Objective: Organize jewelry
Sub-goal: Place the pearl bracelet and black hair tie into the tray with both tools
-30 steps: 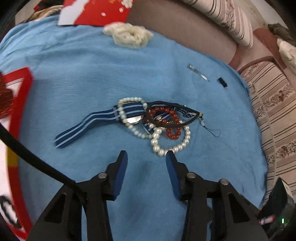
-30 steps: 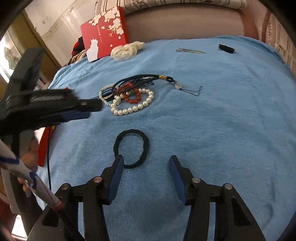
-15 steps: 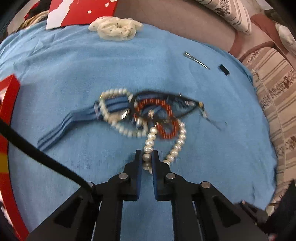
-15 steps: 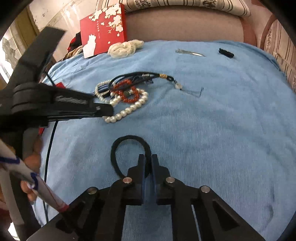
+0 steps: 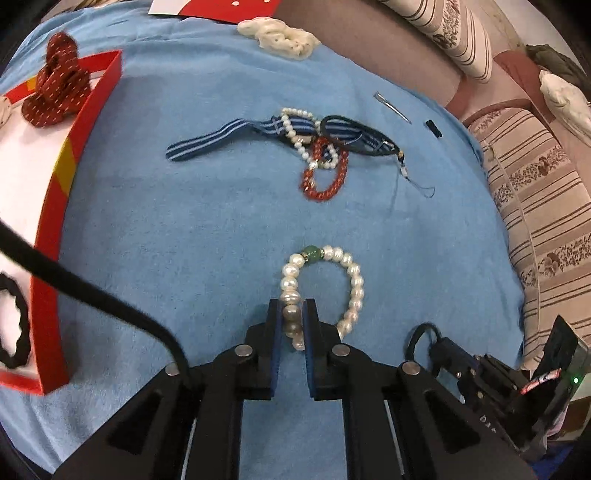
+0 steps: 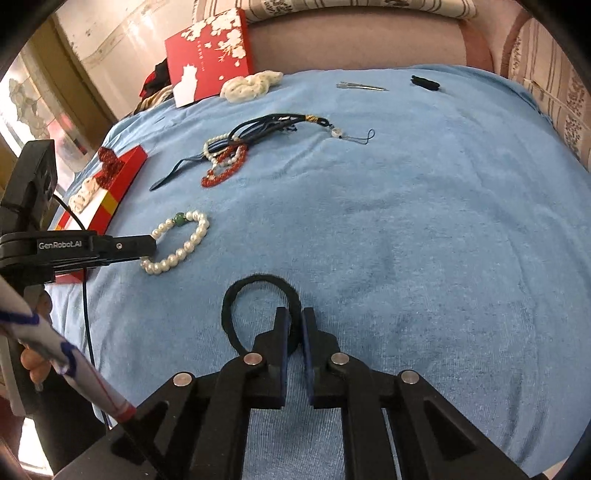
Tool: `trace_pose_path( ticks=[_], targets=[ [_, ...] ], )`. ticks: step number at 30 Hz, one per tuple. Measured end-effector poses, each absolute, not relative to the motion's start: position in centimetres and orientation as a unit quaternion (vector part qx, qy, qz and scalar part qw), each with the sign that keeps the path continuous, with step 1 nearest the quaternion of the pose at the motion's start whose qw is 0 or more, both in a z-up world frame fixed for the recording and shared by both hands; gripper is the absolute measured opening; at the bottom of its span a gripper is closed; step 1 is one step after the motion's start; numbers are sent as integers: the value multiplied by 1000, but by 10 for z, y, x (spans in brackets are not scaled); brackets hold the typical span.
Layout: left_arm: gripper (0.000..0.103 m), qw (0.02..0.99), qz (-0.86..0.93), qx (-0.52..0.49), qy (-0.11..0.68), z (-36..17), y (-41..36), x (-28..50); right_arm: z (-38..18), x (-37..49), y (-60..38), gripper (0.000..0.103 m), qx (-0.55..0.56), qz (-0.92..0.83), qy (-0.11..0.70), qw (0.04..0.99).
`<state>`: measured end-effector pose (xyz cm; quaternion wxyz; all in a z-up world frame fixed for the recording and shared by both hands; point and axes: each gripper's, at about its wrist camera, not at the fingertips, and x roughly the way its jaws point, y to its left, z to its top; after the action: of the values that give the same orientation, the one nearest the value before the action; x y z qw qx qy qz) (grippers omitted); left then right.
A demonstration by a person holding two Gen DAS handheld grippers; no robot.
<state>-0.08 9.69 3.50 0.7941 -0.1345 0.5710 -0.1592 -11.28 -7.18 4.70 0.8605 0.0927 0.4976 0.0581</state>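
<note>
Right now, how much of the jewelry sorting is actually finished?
Partly. The red box already holds a red scrunchie and a black hair tie. In hand: the left gripper pinches a pearl bracelet; the right gripper pinches a black loop. Left: the tangled pile, hair clip and white scrunchie.

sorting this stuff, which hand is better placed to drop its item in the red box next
Left. The left gripper is shut on the pearl bracelet beside the red box; the right gripper, shut on the black hair tie, is farther away.

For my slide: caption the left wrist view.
Left gripper shut on a pearl bracelet, apart from the jewelry pile on the blue cloth.
</note>
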Motion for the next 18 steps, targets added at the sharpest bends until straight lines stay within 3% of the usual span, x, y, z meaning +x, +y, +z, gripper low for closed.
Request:
trace_pose_path(
  ticks=[4,6,9,10,11,18],
  targets=[
    [13,796,-162,-119,571,31,84,4,48,-108,-67,19,82,58,498,861],
    [21,802,-161,-113,564,32,79,2,43,-106,-62,19,73,57,500,861],
    [23,807,-157,-105,559,32,74,2,42,-106,-56,20,58,54,494,866],
    [22,808,-153,-97,560,31,71,3,42,-105,-55,18,56,54,493,867],
    [9,810,-149,-89,560,32,70,4,42,-105,-54,8,56,57,492,867],
    [9,826,-158,-114,529,69,93,-6,70,-104,-49,6,79,76,473,874]
  ],
)
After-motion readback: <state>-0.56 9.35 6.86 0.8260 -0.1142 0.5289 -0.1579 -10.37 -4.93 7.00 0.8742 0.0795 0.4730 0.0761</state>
